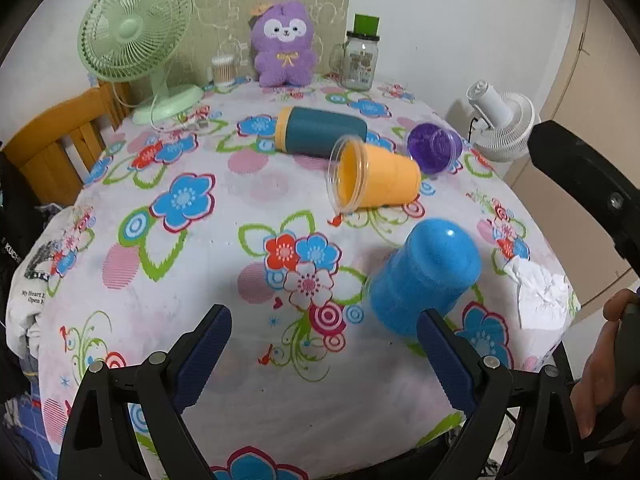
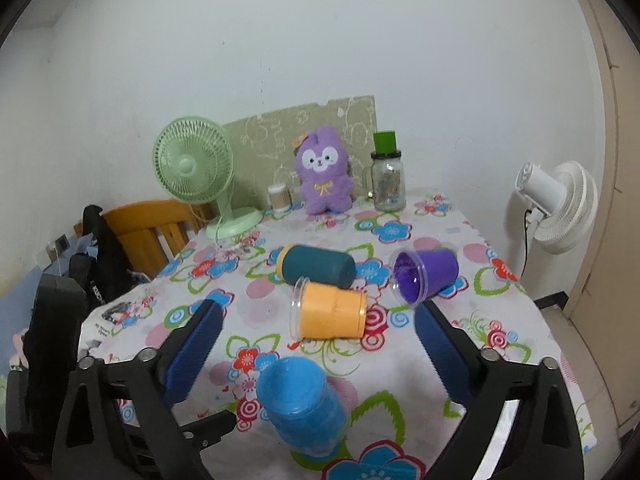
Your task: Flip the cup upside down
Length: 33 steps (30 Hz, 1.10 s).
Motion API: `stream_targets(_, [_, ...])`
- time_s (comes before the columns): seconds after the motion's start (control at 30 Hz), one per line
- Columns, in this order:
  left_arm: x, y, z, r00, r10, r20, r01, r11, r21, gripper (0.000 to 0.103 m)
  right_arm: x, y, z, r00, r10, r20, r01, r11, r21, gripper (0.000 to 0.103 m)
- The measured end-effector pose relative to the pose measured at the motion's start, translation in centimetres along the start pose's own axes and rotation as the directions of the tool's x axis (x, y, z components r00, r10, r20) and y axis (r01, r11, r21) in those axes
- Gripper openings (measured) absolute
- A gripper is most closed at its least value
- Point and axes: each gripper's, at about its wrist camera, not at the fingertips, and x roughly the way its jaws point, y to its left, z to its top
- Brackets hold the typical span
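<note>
A blue cup [image 1: 424, 276] stands upside down on the flowered tablecloth, near the front; it also shows in the right wrist view [image 2: 302, 404]. An orange cup [image 1: 374, 178] [image 2: 330, 314] lies on its side behind it. A purple cup [image 1: 434, 147] [image 2: 424, 274] and a teal tumbler with a yellow end [image 1: 320, 132] [image 2: 316, 265] also lie on their sides. My left gripper [image 1: 324, 352] is open and empty, its right finger just in front of the blue cup. My right gripper [image 2: 318, 344] is open and empty above the blue cup.
At the back stand a green fan [image 1: 138, 40], a purple plush toy [image 1: 284, 46], a glass jar with a green lid [image 1: 360, 56] and a cotton swab box [image 1: 223, 70]. A crumpled tissue [image 1: 538, 292] lies at the right edge. A wooden chair [image 1: 60, 140] and a white fan [image 1: 500, 120] flank the table.
</note>
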Motion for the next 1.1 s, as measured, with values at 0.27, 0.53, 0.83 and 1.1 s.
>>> stream_targets(0.27, [-2.1, -0.9, 1.0, 0.995, 0.046, 0.083, -0.044, 0.999, -0.015, 0.095, -0.7, -0.7, 1.5, 0.999, 0.004, 0.038, -0.004, 1.000, -0.013, 0.103])
stream_targets(0.53, [-4.0, -1.2, 2.0, 0.981, 0.090, 0.173, -0.084, 0.996, -0.044, 0.096, -2.0, -1.0, 2.6, 0.996, 0.005, 0.091, -0.003, 1.000, -0.022, 0.103])
stream_targets(0.83, [-5.0, -1.8, 2.0, 0.963, 0.142, 0.230, -0.138, 0.990, -0.034, 0.101, -2.1, -0.8, 3.0, 0.994, 0.004, 0.108, 0.000, 0.999, -0.037, 0.103])
stream_targets(1.1, [-4.8, -1.6, 1.9, 0.965, 0.139, 0.223, -0.135, 0.990, -0.032, 0.102, -1.5, -0.5, 2.6, 0.996, 0.005, 0.094, 0.000, 0.999, -0.051, 0.103])
